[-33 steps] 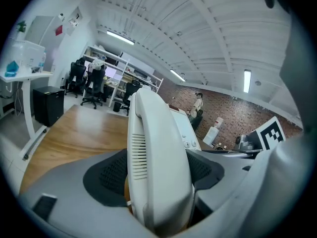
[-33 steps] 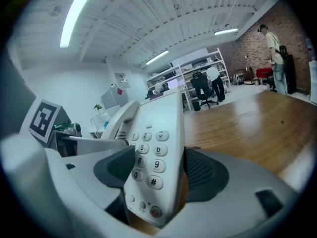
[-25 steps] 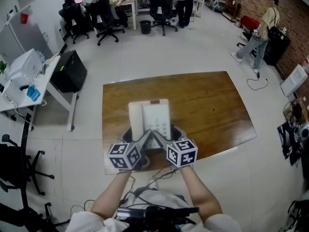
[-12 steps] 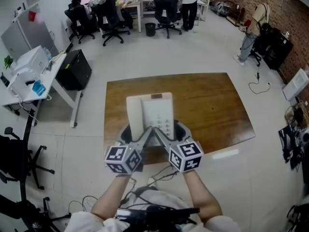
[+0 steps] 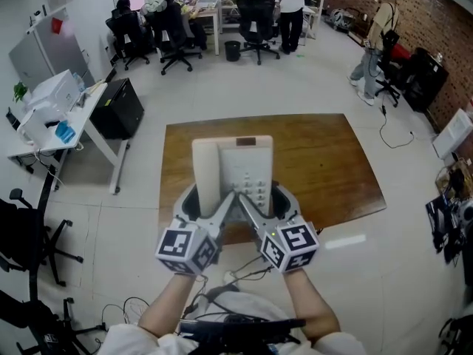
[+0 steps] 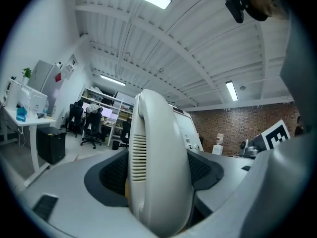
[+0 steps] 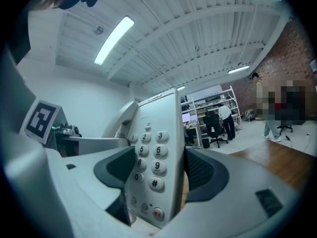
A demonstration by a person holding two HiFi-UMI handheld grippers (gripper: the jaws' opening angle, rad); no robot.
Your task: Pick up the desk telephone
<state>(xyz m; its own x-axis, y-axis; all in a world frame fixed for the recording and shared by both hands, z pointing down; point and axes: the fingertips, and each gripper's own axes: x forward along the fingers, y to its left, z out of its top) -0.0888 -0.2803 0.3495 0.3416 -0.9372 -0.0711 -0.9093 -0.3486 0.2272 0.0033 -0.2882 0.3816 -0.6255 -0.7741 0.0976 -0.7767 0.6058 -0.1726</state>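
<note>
One desk telephone (image 5: 233, 170) and one wooden table (image 5: 325, 161) are in view. There are two grippers, the left gripper (image 5: 205, 202) and the right gripper (image 5: 264, 200), and two marker cubes, a left cube (image 5: 186, 250) and a right cube (image 5: 290, 247). Two people stand farther back, a person in white (image 5: 290, 2) and a person by the brick wall (image 5: 377, 24), and there is one black bin (image 5: 232, 50).

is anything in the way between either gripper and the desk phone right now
Nothing visible stands in the way. The left gripper has its jaws shut on the handset side of the desk telephone, and the right gripper has its jaws shut on the keypad side.
</note>
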